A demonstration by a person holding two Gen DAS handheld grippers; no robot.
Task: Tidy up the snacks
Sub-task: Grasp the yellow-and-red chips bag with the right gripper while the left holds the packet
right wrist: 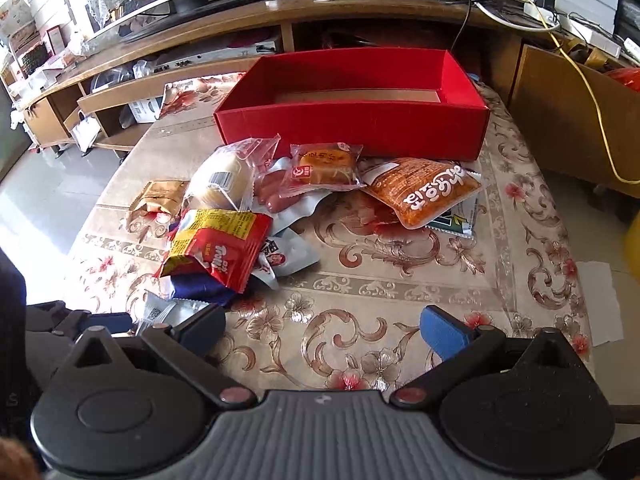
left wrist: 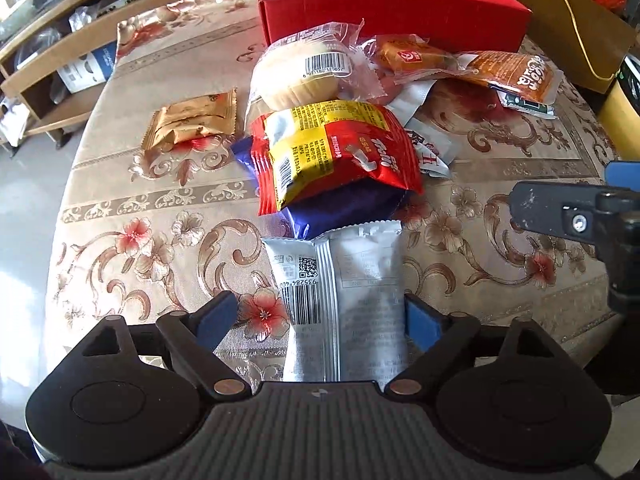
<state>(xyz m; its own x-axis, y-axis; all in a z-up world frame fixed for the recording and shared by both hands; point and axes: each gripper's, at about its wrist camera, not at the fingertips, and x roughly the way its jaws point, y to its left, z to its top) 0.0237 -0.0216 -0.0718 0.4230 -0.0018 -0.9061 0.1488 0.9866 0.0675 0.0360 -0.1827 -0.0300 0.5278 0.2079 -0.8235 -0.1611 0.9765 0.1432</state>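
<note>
Straddling a barcoded silver snack packet [left wrist: 344, 300], unclenched left tool [left wrist: 320, 320]; right tool [right wrist: 324, 332] released.

Red box [right wrist: 352, 124] open, at far side of counter. Snacks piled just in front: silver pkt [left wrist: 344, 280] nearest, red/yellow pkt [left wrist: 340, 152] atop blue one [left wrist: 344, 208], round bun [left wrist: 296, 76], orange pouch [right wrist: 424, 192], gold pkt [left wrist: 192, 120] apart to the left.

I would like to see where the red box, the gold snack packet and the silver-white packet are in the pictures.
red box [right wrist: 352, 130], right wrist view, on its front outer wall.
gold snack packet [left wrist: 192, 122], left wrist view, on its middle.
silver-white packet [left wrist: 352, 280], left wrist view, on its printed back face.
</note>
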